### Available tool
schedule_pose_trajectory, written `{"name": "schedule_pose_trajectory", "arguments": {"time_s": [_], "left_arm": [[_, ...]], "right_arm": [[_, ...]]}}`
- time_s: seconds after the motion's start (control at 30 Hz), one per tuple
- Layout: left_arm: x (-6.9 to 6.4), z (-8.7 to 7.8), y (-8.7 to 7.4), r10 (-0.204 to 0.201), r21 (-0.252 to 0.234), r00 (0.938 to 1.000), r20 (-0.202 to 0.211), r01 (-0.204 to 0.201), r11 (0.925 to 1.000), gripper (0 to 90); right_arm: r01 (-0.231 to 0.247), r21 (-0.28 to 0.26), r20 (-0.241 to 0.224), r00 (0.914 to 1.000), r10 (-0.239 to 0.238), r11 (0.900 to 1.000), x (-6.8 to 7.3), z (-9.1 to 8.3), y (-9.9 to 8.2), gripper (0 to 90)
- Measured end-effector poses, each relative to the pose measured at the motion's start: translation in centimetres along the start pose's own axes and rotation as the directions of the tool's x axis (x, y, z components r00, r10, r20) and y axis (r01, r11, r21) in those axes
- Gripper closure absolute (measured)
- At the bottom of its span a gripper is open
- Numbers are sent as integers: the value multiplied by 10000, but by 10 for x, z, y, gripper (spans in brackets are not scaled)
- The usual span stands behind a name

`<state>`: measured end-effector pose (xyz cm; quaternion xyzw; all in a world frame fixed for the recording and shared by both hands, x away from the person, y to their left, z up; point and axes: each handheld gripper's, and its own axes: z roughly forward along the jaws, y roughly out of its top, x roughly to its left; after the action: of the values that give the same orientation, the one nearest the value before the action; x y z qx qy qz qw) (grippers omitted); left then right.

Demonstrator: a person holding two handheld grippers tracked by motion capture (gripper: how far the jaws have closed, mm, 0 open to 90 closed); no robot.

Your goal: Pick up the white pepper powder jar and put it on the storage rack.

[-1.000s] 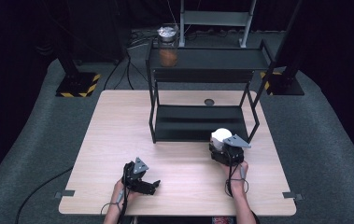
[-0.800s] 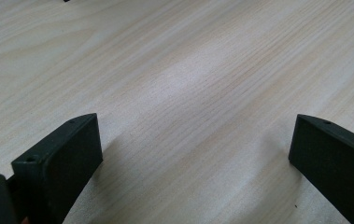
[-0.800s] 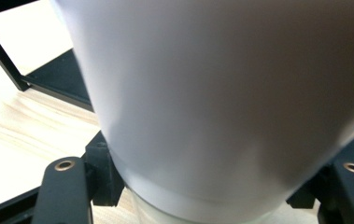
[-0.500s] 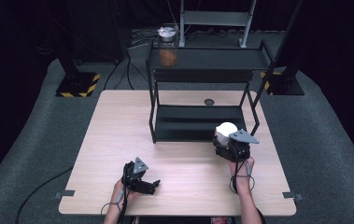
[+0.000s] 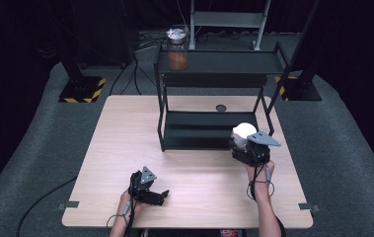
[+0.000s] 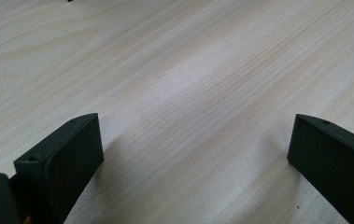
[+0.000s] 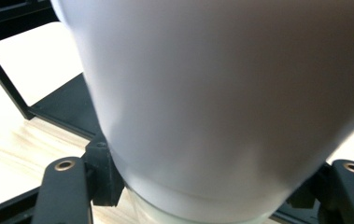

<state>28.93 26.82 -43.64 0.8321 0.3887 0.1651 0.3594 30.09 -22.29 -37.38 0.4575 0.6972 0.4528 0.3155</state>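
**White cup held at the shelf's front right corner**

A smooth white plastic cup [image 7: 221, 102] sits pinched between the jaws of the right gripper [image 5: 247, 146], just in front of the lower tier of the black metal two-tier shelf rack [image 5: 214, 129]. A glass jar with brown contents [image 5: 177, 49] stands on the rack's top tier. The left gripper [image 6: 193, 158] rests on the pale wooden table [image 5: 125, 148], jaws spread wide, nothing between them.

The high view looks forward and down on the whole table [image 5: 125, 148]. Each gripper view looks closely along its jaws, sharing the same tabletop wood.
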Motion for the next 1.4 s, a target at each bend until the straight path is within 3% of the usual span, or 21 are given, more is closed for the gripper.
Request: {"name": "schedule_pose_trajectory", "arguments": {"time_s": [1.4], "left_arm": [[0, 0, 0, -49, 2, 10000, -42, 49, 10000, 25]], "right_arm": [[173, -733, 708, 9974, -121, 9972, -27, -34, 59, 302]]}}
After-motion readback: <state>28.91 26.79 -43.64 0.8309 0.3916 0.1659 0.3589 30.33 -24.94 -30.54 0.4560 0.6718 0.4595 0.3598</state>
